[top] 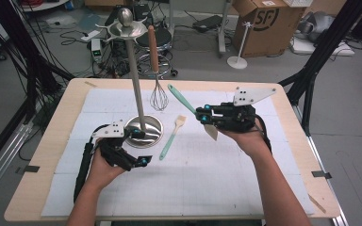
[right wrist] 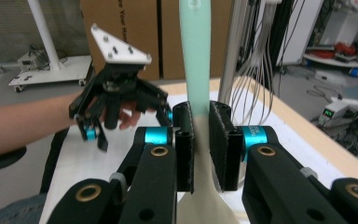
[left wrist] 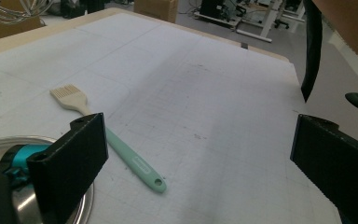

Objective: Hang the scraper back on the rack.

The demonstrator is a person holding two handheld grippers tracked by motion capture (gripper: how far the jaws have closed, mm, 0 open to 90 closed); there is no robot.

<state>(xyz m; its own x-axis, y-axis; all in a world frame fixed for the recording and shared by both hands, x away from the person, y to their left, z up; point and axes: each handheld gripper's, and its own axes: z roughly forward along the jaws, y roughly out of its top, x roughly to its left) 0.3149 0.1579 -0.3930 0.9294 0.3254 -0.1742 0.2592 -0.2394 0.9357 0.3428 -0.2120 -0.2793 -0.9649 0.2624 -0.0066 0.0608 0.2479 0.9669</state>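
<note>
**Tech A:** Mint-green silicone handle, cream blade: that is the spatula [top: 188, 104] clamped in the right gripper [top: 201, 116]. Where does the grip sit?

**Tech B:** At the neck, where green meets cream. In the right gripper view the two black jaws are nearly together, pressing the spatula [right wrist: 196, 93] from both sides. The handle projects forward beyond them and the blade hangs back toward the hand.

**Tech A:** Why hold it there?

**Tech B:** My judgement: the handle end carries a hanging hole, and a neck grip leaves that end free to reach the steel rack [top: 133, 70]. The spatula is lifted clear of the white mat [top: 207, 174], handle pointing up and toward the rack's top disc.

**Tech A:** Rack status?

**Tech B:** The whisk [top: 156, 70] with a wooden handle hangs from the top disc. The pastry brush [top: 172, 136], same green handle with pale bristles, lies flat on the mat just beside the rack base.

**Tech A:** And the left gripper [top: 139, 148]?

**Tech B:** Jaws spread wide, holding nothing. It rests at the rack's round base; the left gripper view shows one jaw over the steel base rim [left wrist: 0, 144]. Probably it is placed to steady the rack, though I cannot tell whether it presses on it.
</note>
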